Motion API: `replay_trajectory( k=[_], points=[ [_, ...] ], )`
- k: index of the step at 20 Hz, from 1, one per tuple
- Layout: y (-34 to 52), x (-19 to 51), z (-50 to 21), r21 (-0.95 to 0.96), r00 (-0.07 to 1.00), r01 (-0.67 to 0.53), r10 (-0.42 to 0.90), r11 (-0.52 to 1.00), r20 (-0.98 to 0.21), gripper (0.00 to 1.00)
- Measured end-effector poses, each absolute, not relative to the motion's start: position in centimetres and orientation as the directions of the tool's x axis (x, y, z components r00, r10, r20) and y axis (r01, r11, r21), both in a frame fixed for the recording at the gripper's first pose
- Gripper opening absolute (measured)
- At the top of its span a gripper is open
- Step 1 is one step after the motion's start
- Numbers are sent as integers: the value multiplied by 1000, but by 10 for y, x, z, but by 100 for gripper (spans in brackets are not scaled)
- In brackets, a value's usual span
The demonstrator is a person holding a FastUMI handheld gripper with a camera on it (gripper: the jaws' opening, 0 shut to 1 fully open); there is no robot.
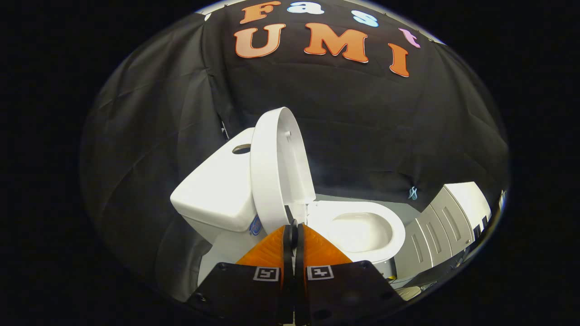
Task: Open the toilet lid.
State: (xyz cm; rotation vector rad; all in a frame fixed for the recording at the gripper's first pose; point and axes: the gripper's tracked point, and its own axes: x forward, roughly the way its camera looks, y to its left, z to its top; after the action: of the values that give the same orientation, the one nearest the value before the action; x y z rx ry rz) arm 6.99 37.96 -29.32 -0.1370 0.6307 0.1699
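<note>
The white toilet lid (276, 167) stands raised, nearly upright, leaning back toward the tank (217, 190). Its inner side faces the uncovered seat and bowl (362, 231). My gripper (293, 225) is shut, its fingers pressed together with nothing between them. The fingertips sit just in front of the lid's lower edge, near the hinge; I cannot tell whether they touch it.
The tank top has a dark round flush opening (241, 148). A white cabinet (446, 217) with panelled fronts stands beyond the bowl on the right. Black cloth walls close in behind and to the left of the toilet.
</note>
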Motion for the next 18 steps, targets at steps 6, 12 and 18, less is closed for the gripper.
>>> replay_trajectory(
  k=[6,12,18],
  points=[
    [382,69,-271,-62,822,-230,159,971,-547,25],
    [361,72,-239,-57,856,-232,176,971,-487,77],
    [324,78,-202,-59,888,-213,168,975,-427,100]
  ],
)
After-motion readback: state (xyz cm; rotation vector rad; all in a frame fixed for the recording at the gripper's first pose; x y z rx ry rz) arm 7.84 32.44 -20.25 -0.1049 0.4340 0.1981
